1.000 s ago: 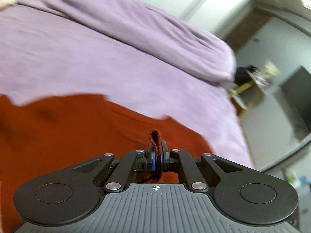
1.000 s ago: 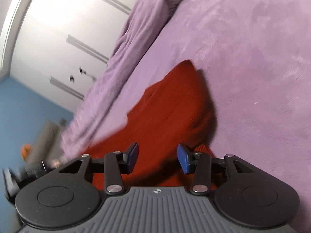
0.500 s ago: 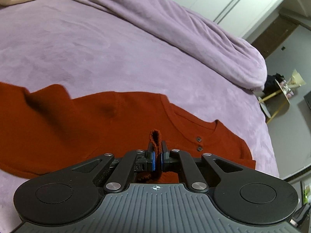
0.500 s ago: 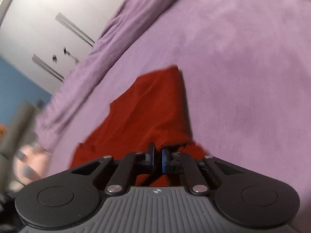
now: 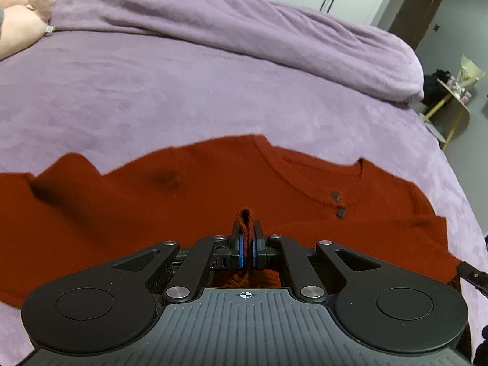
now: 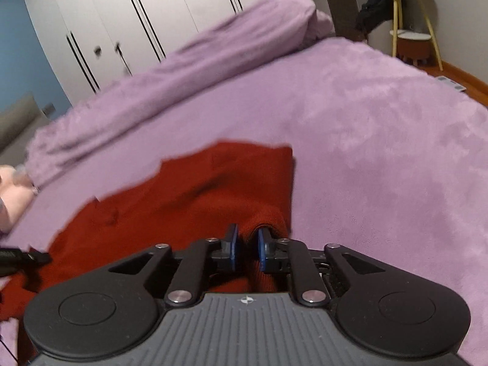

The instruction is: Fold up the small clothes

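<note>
Rust-red shirt [image 5: 152, 213] lies on the purple bed [image 5: 183, 91]. The left gripper [image 5: 247, 244] pinches its fabric. The right gripper [image 6: 246, 248] jaws are opening, fabric between them.

Beyond the red shirt [image 5: 189, 201] the purple bed [image 5: 152, 97] lies open and flat up to the rolled duvet [image 5: 274, 33] along its far edge, with what seems a plush toy [image 5: 18, 24] at the far left corner.

Shirt [image 5: 183, 213]: plain rust-red, dark buttons [image 5: 335, 195]. Bedspread [image 5: 183, 91]: plain lilac. Wardrobe [image 6: 170, 9]: white, black handles. Wall [image 6: 18, 45]: blue.
</note>
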{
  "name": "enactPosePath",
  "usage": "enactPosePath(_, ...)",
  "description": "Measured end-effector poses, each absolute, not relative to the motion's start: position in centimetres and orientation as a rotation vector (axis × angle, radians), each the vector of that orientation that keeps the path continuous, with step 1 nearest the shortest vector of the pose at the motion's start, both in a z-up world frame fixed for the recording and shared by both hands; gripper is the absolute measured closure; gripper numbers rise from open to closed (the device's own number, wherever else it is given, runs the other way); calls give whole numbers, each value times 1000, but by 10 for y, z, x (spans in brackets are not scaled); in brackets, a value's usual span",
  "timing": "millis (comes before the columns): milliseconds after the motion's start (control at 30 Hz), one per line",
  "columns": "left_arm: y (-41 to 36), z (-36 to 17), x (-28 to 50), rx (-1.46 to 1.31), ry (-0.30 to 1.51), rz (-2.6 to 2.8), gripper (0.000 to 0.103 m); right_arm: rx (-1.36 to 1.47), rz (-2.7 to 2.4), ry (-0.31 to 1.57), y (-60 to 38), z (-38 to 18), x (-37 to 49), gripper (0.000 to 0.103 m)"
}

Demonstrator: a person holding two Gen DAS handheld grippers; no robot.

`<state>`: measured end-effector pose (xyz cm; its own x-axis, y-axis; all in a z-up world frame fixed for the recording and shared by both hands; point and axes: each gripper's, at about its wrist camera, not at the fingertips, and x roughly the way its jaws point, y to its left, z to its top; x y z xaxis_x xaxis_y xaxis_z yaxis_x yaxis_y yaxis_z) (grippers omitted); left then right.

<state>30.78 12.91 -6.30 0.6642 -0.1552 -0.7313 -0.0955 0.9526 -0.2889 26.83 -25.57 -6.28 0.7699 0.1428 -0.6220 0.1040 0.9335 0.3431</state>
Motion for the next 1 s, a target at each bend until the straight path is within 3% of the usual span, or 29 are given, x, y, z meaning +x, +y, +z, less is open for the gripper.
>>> enactPosePath(233,139,-46,315,-278,747,4,96,356,-2,657,-257,-54,279,59)
enactPosePath(500,141,-72,322,-252,822,16,96,255,-27,763,-246,-85,322,55)
enactPosePath(567,142,-74,323,-255,827,18,96,233,-28,775,-242,-88,333,57)
enactPosePath(633,142,-73,323,-252,819,18,96,197,-22,780,-238,-89,342,78)
enactPosePath(667,141,-72,322,-250,808,22,96,173,-24,780,-235,-90,344,82)
enactPosePath(700,140,-70,322,-249,796,25,96,142,-26,767,-232,-88,345,95)
enactPosePath(867,134,-67,325,-221,744,60,96,-24,-121,680,-215,-85,341,96)
enactPosePath(1000,130,-83,329,-155,834,132,93,-94,-185,721,-209,-98,345,95)
